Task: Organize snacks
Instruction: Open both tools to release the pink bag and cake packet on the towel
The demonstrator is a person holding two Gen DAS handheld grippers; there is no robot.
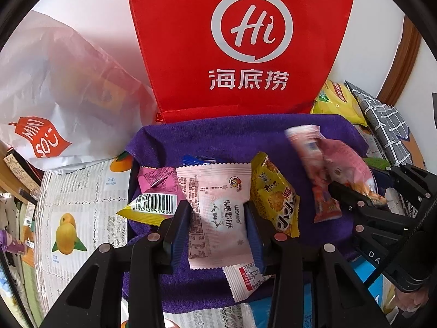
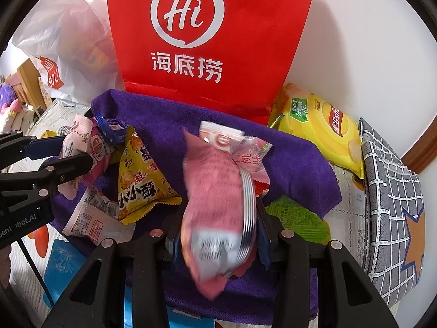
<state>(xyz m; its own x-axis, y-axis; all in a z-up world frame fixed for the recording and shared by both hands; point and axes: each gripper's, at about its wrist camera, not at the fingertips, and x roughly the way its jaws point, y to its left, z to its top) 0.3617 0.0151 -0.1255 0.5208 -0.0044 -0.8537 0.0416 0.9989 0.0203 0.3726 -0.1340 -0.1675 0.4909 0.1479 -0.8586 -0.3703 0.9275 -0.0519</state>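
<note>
Two claws are engaged | left claw (image 1: 218,218): clenched on pale pink snack packet (image 1: 218,207), held over purple towel (image 1: 218,134) | right claw (image 2: 218,229): clenched on pink snack bag (image 2: 213,202), held above the towel | red paper bag (image 2: 210,41): positioned upright behind towel | yellow cracker packet (image 2: 142,180): located on towel between the claws

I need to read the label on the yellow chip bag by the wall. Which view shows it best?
The right wrist view: the yellow chip bag lies whole, front up, beside the red bag. The left wrist view catches only a small part at the edge.
</note>
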